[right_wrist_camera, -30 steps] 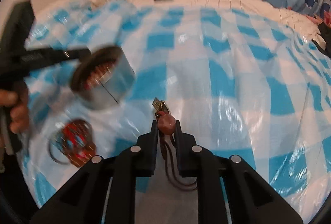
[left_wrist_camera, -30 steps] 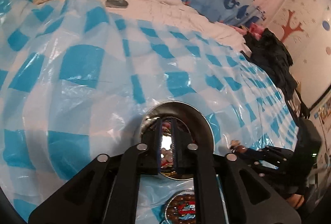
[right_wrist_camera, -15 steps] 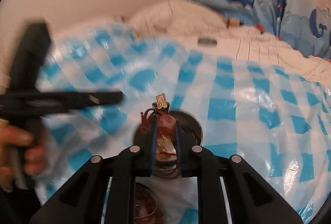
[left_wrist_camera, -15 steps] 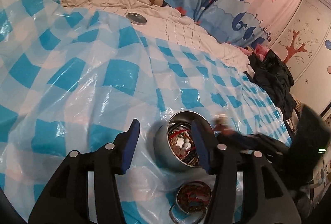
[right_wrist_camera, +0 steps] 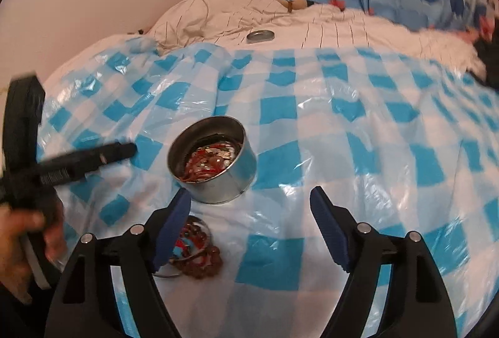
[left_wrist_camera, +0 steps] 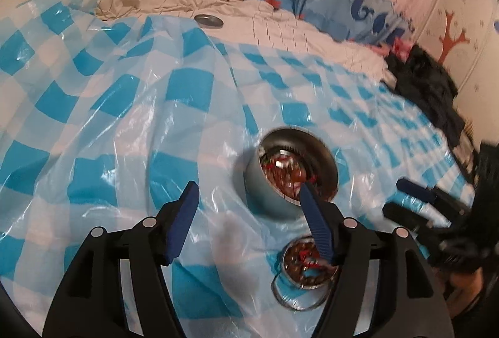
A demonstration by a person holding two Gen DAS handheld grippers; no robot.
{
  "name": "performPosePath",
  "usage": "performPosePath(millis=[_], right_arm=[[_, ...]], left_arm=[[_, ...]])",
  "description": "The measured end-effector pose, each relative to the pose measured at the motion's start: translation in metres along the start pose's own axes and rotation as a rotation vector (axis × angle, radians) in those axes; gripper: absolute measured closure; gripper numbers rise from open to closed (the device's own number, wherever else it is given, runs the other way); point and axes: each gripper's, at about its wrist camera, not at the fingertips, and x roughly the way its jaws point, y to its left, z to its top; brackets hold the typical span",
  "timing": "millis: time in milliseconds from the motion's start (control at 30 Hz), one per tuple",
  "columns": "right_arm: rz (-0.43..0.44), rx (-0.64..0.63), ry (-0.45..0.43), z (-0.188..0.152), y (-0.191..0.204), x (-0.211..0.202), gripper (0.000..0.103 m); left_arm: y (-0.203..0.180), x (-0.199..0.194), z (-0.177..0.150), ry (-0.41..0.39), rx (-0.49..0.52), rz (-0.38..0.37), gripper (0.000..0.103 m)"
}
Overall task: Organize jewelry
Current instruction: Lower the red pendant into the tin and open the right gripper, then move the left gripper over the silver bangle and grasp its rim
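Observation:
A round silver tin (left_wrist_camera: 265,197) (right_wrist_camera: 218,182) stands open on the blue-checked plastic sheet, holding red cords, brown beads and a small charm. A shallow lid (left_wrist_camera: 307,282) with brown beads and red thread lies just in front of it, a thin wire ring under it. The bead heap (right_wrist_camera: 199,247) shows partly behind my right gripper's left finger. My left gripper (left_wrist_camera: 246,191) hangs short of the tin, jaws opening, nothing between them. My right gripper (right_wrist_camera: 249,194) is likewise opening and empty, just right of the tin. Each gripper shows in the other's view, blurred.
A flat metal lid (left_wrist_camera: 208,21) (right_wrist_camera: 260,35) rests on the cream quilt at the back. Whale-print bedding lines the far side. Dark clothes (left_wrist_camera: 427,82) are piled at the right edge. A hand (right_wrist_camera: 18,232) grips the left tool's handle.
The left gripper let go of the tin, which now sits on the sheet, and drew back. The right gripper released the red pendant cord into the tin, opened wide and pulled away.

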Motion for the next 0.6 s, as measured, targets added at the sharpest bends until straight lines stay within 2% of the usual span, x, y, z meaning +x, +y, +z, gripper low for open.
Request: performPosePath(millis=[100, 267, 600], right_arm=[[0.02, 0.006, -0.002, -0.001, 0.005, -0.001, 0.021], [0.037, -0.033, -0.009, -0.002, 0.023, 0.0, 0.016], [0.056, -0.1, 0.022, -0.003, 0.038, 0.011, 0.016]], left_arm=[[-0.01, -0.001, -0.007, 0.002, 0.057, 0.038, 0.031], [-0.022, -0.005, -0.017, -0.009, 0.157, 0.113, 0.027], [-0.026, -0.005, -0.021, -0.012, 0.241, 0.18, 0.022]])
